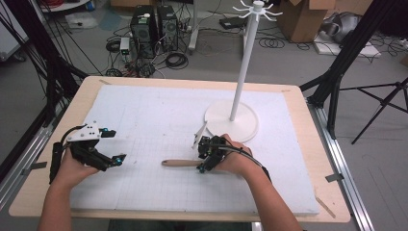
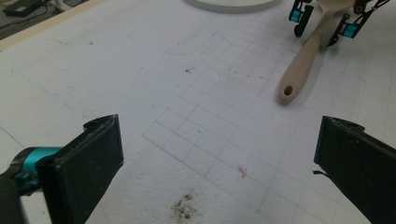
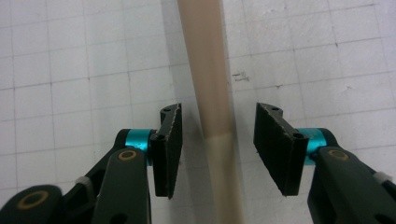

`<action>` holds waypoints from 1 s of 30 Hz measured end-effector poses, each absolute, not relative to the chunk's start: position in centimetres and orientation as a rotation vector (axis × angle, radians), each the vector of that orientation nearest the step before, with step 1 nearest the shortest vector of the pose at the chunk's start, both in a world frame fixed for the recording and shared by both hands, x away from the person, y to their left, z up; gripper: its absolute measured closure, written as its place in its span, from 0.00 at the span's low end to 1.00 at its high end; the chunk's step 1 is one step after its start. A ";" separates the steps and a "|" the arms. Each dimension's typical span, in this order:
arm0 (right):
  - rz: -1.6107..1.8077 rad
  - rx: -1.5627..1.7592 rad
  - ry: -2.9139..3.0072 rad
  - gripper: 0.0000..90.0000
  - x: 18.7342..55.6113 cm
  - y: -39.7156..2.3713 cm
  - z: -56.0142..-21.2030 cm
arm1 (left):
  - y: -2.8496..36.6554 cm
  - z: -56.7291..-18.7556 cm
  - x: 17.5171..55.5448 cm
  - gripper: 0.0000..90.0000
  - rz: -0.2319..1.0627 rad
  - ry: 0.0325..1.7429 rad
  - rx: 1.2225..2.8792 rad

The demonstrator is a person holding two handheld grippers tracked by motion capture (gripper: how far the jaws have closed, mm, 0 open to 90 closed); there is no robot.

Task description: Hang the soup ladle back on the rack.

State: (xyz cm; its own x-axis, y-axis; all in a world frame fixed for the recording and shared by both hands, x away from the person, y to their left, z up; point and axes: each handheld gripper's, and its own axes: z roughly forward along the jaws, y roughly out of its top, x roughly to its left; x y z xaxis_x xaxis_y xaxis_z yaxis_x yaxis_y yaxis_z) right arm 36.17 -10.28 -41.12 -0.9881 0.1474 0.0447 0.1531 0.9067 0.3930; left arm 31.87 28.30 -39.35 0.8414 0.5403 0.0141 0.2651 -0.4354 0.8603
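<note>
**Grab not made yet**

Your right tool (image 3: pixel 218 140) straddles the wooden handle (image 3: pixel 210 93), jaws apart w/ gaps both sides. Utensil flat on the bench (image 1: pixel 159 115), just beside the white stand (image 1: pixel 232 120). Left tool (image 1: pixel 108 144) wide apart, idle. Prob. left: clamp, lift, hang.
</note>
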 end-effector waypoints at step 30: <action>-0.553 -0.196 -3.098 0.83 35.7 -9.8 -41.0 | 28.2 -39.3 31.8 0.02 0.355 0.582 2.046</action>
